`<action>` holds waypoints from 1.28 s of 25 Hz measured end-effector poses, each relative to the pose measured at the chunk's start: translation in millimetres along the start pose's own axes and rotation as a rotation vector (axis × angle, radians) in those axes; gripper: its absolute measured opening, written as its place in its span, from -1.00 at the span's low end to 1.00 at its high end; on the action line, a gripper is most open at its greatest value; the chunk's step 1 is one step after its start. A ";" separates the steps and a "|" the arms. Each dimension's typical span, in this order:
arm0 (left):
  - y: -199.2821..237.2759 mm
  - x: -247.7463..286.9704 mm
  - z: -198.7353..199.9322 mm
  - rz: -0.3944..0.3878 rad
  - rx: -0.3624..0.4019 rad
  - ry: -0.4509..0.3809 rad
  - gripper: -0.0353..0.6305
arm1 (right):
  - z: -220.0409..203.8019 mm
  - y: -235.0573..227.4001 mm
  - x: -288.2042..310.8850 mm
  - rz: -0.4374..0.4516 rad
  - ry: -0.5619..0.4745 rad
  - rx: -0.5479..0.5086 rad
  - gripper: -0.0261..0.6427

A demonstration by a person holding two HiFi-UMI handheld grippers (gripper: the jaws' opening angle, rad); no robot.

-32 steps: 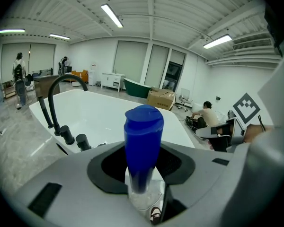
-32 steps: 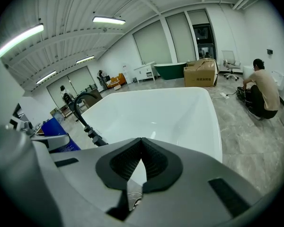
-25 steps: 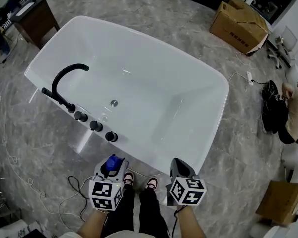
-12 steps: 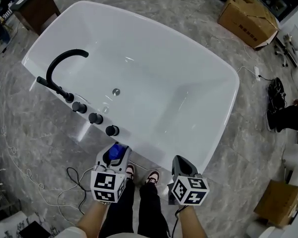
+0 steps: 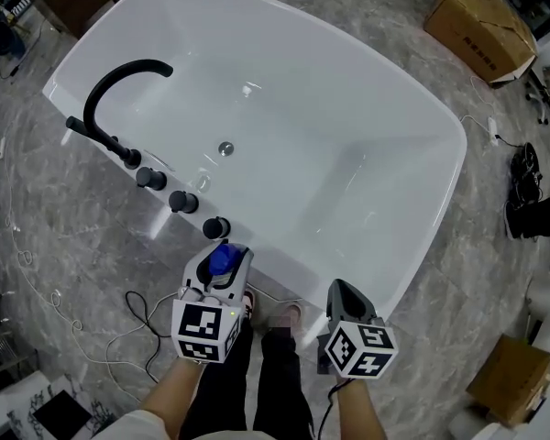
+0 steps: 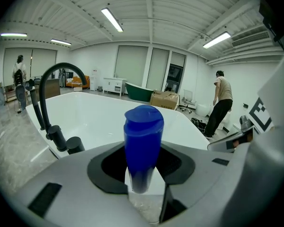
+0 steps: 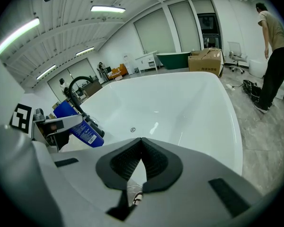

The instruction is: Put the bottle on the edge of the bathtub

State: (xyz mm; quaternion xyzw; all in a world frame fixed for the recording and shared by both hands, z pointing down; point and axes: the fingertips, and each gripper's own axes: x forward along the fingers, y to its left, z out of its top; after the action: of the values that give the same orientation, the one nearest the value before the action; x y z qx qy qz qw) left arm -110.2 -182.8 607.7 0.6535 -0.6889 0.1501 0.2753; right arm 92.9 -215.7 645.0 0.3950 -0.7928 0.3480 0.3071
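The blue bottle [image 5: 222, 259] stands upright between the jaws of my left gripper [image 5: 222, 251], which is shut on it. It hangs just short of the near rim of the white bathtub [image 5: 422, 246], close to the nearest black knob [image 5: 215, 227]. In the left gripper view the bottle [image 6: 143, 145] fills the middle, its cap up, with the tub rim [image 6: 90, 141] behind it. My right gripper [image 5: 338, 289] is lower right of it, over the floor by the rim, jaws shut and empty [image 7: 141, 146]. The right gripper view shows the bottle [image 7: 78, 126] at its left.
A black arched faucet [image 5: 110, 90] and three black knobs [image 5: 177, 200] line the tub's left rim. Cables [image 5: 133, 314] trail on the grey floor. Cardboard boxes [image 5: 481, 26] [image 5: 509, 379] lie at the right. A person [image 6: 221, 103] stands beyond the tub.
Both grippers have come forward to the tub's near rim. The bottle, still held by the left gripper, now sits close to the nearest knob.
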 end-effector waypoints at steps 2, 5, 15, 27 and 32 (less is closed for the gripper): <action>2.5 2.1 2.0 0.008 0.012 -0.011 -0.40 | -2.2 -0.1 2.6 -0.001 0.007 -0.006 -0.85; 5.6 7.2 3.1 0.020 0.020 -0.024 -0.40 | -4.7 -3.3 5.8 -0.012 0.015 -0.011 -0.85; 8.8 15.9 2.3 0.037 0.054 -0.041 -0.40 | -15.8 -4.6 11.6 -0.010 0.035 -0.018 -0.85; 6.4 26.4 -2.0 0.051 0.114 -0.067 -0.40 | -28.0 -9.5 11.4 -0.023 0.045 0.001 -0.85; 3.3 27.6 -3.7 0.043 0.128 -0.084 -0.40 | -30.1 -11.2 10.4 -0.024 0.047 0.005 -0.85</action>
State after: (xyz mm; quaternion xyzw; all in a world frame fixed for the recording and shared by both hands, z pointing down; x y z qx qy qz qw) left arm -112.6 -203.0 627.0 0.6606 -0.7028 0.1720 0.2004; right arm 103.5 -201.0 673.6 0.3972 -0.7797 0.3552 0.3288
